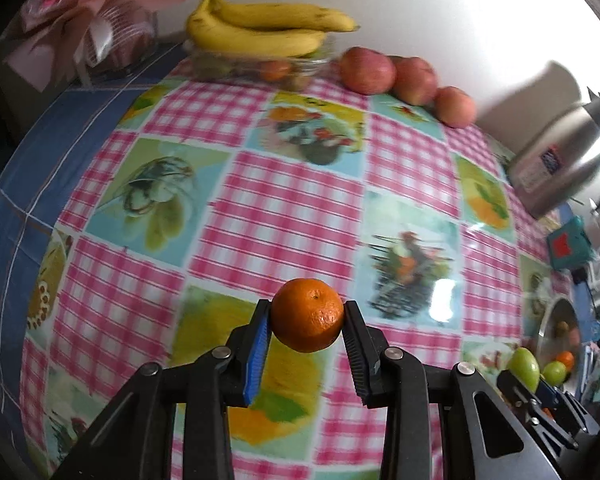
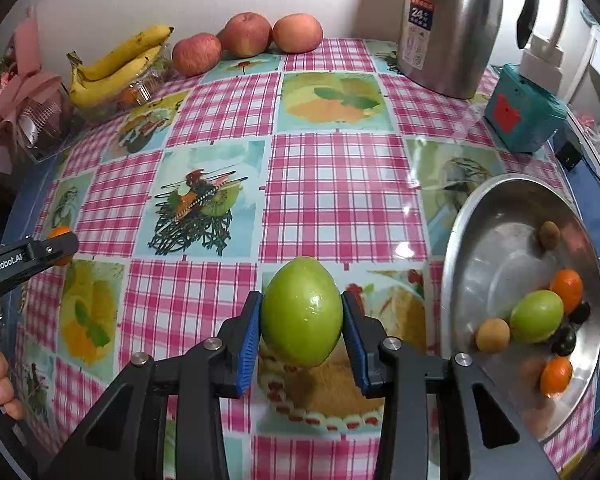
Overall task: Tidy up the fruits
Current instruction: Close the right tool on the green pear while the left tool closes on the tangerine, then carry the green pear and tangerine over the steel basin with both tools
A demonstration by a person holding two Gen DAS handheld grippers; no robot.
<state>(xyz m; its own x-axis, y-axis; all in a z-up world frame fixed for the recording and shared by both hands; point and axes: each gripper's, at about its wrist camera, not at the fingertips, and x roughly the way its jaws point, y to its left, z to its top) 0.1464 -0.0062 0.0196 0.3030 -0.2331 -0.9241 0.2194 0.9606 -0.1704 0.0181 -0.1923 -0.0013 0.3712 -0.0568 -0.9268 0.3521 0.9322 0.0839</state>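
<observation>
My left gripper (image 1: 307,318) clamps a mandarin (image 1: 307,314), my right gripper (image 2: 302,322) a green fruit (image 2: 302,316). Steel bowl (image 2: 480,240) at three o'clock still holds several fruits; sorting's maybe midway, apples (image 2: 247,34) already lined at twelve

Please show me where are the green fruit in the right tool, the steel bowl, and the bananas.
green fruit (image 2: 302,316), right wrist view, middle of its front skin.
steel bowl (image 2: 496,256), right wrist view, bare inner wall.
bananas (image 1: 260,26), left wrist view, middle of the bunch.
</observation>
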